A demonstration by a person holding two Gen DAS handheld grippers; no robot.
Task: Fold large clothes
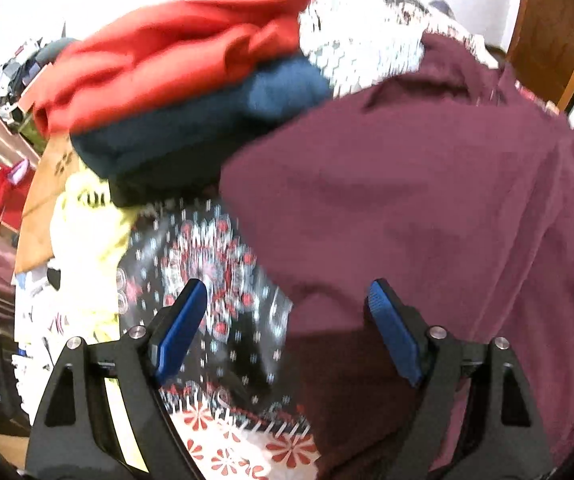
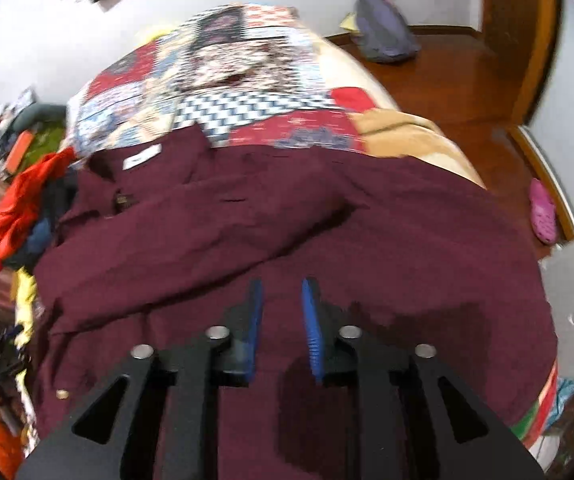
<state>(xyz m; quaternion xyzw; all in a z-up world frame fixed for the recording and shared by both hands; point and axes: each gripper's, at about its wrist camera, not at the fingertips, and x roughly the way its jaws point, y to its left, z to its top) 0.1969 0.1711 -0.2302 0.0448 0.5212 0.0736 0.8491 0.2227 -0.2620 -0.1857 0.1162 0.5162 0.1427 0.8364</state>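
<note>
So the thing being folded is a big maroon button-up cotton shirt [image 2: 287,232] spread over the patchwork quilt on the bed [image 2: 223,92]. In the right wrist view its collar and white neck label sit up around 10 o'clock, and the body runs down toward 5 o'clock, so I'd call the long axis roughly 10-to-5 from that gripper. One sleeve looks like it's laid across the chest.

The right gripper [image 2: 283,312] hangs straight over the lower body of the shirt, jaws a little apart with nothing pinched between the blue pads. The left gripper [image 1: 287,320] is spread wide and also empty. The shirt's side edge drops from 12 toward 6 between its fingers, so the cloth sits under the right-hand pad and out to 3 o'clock, with bare black-and-red patterned quilt under the other.

My guess: the left one is nearer that side edge and could take it by shifting slightly toward 3. The right one has to travel to reach any hem.

Room-wise, a heap of red and navy folded clothes [image 1: 191,72] crowds 11 o'clock in the left view, touching the shirt's shoulder. Open quilt lies past the collar; the bed edge and the wooden floor [image 2: 447,76] are out at 2 o'clock in the right view.
</note>
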